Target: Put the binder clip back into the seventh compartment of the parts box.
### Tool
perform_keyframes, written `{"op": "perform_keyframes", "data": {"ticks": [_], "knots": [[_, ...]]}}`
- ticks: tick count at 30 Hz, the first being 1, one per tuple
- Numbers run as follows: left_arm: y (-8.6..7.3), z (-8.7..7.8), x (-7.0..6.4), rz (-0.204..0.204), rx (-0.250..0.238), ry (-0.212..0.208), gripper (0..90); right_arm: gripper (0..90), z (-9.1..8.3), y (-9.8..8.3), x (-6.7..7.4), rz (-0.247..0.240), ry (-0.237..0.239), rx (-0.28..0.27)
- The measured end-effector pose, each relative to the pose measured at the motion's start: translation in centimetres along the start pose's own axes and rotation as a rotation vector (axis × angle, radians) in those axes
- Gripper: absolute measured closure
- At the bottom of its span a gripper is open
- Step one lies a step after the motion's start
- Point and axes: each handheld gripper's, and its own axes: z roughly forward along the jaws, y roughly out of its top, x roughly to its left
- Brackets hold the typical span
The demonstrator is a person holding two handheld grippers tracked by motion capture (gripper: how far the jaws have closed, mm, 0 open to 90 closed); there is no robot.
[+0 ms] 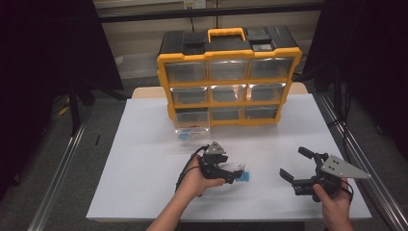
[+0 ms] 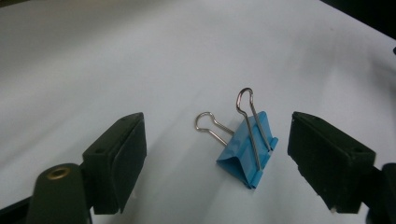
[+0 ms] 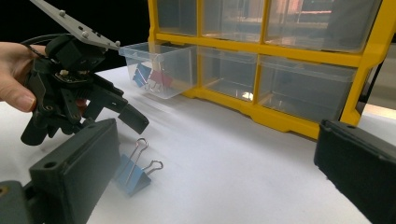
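Left tongs (image 2: 217,154) stand spread around the blue binder clip (image 2: 247,151) near the tabletop's (image 1: 144,144) front edge, not touching it; right tongs (image 1: 292,164) spread, holding nothing.

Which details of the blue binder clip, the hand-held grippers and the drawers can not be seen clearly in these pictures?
- Blue binder clip: in the right gripper view, that hand-held gripper's own jaw hides part of the body.
- Open drawer: clips lie inside; overlapping, uncountable. High view: too small.
- Left hand-held gripper: jaw bases cut off by the left gripper view's bottom edge.
- Right hand-held gripper: the hand covers its rear in the high view.
- Closed drawers: glare, contents unclear.
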Motion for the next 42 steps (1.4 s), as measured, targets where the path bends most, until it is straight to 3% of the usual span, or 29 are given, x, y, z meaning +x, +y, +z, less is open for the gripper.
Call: {"op": "perform_keyframes", "data": {"ticks": [5,8,13,14,20,23,27,28,32,35,38,40,42], "knots": [[0.1,0.1,-0.2,0.058,0.012,-0.002,33.6,0.0,0.0,0.0,0.0,-0.002,-0.002,0.000],[0.2,0.2,-0.4,0.066,0.016,-0.009,39.2,0.0,0.0,0.0,0.0,0.001,-0.003,0.001],[0.0,0.7,-0.8,0.087,0.019,-0.014,44.4,0.0,0.0,0.0,0.0,-0.003,0.000,0.000],[0.0,0.8,-0.9,0.112,0.043,-0.017,45.7,0.0,0.0,0.0,0.0,-0.002,-0.001,0.000],[-0.1,1.2,-1.3,0.132,0.055,-0.027,51.2,0.0,0.0,0.0,0.0,-0.003,-0.001,0.001],[-0.1,1.3,-1.5,0.135,0.085,-0.030,53.3,0.0,0.0,0.0,0.0,-0.003,-0.002,0.001],[-0.4,1.6,-1.6,0.142,0.072,-0.038,53.4,0.0,0.0,0.0,-0.1,-0.006,-0.001,0.004],[-0.4,1.5,-1.6,0.151,0.099,-0.042,53.3,0.0,0.0,-0.1,-0.1,-0.004,-0.003,0.005],[-0.5,1.5,-1.7,0.149,0.089,-0.033,55.7,0.0,0.0,-0.1,-0.1,-0.006,0.003,0.004],[-0.4,1.3,-1.7,0.178,0.119,-0.020,59.8,0.0,0.0,0.0,-0.1,-0.001,-0.003,0.004],[-0.6,1.3,-1.6,0.153,0.087,-0.019,62.7,0.0,0.0,0.0,-0.1,-0.004,-0.005,0.005],[-0.5,1.2,-1.6,0.153,0.103,-0.010,62.8,0.0,0.0,0.0,-0.1,-0.004,-0.004,0.004],[-0.6,1.4,-1.6,0.133,0.071,-0.016,62.8,0.0,0.1,-0.1,0.0,-0.002,-0.002,0.004]]}}
